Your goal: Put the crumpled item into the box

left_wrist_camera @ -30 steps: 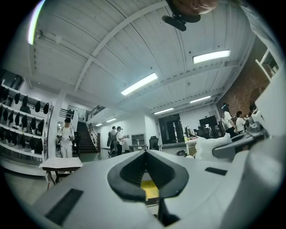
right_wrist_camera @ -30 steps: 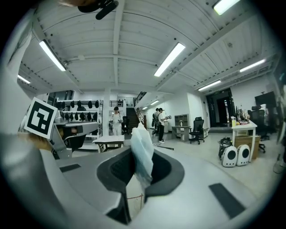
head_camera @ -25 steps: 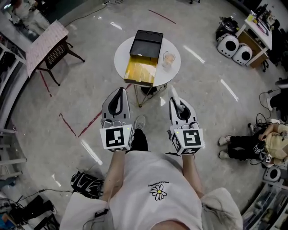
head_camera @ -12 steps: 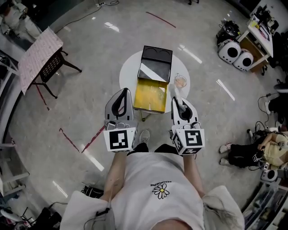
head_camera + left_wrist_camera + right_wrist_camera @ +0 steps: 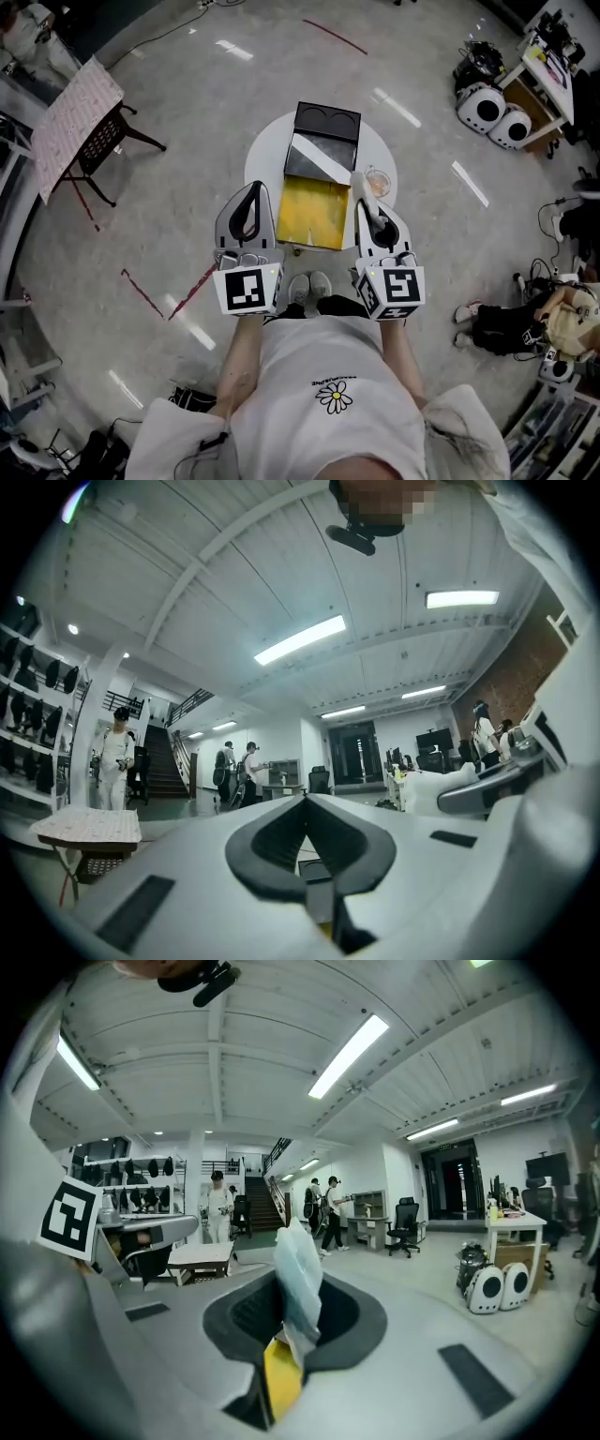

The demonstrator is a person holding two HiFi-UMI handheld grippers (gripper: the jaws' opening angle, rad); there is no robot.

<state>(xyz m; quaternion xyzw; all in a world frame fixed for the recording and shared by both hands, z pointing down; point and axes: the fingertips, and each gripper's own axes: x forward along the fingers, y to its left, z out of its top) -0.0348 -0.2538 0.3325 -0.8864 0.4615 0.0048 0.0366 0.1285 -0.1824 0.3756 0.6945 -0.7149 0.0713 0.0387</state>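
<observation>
A box (image 5: 314, 214) with a yellow inside lies open on a round white table (image 5: 265, 155), its black lid (image 5: 324, 141) folded back on the far side. My right gripper (image 5: 364, 199) hangs at the box's right edge, shut on a pale crumpled item (image 5: 357, 182). In the right gripper view the crumpled item (image 5: 298, 1279) stands up out of the right gripper (image 5: 289, 1330), pinched between the pads. My left gripper (image 5: 251, 192) hovers at the box's left edge. In the left gripper view the left gripper (image 5: 303, 806) has its tips together with nothing in them.
A clear cup (image 5: 378, 180) stands on the table right of the box, close to my right gripper. A chair with a patterned board (image 5: 80, 117) is far left. White round devices (image 5: 497, 117) and a seated person (image 5: 525, 305) are at the right. People stand far off in the room.
The table and box have come nearer in the head view and now lie right between my two grippers. The lid has swung into fuller view. Both grippers keep their state.
</observation>
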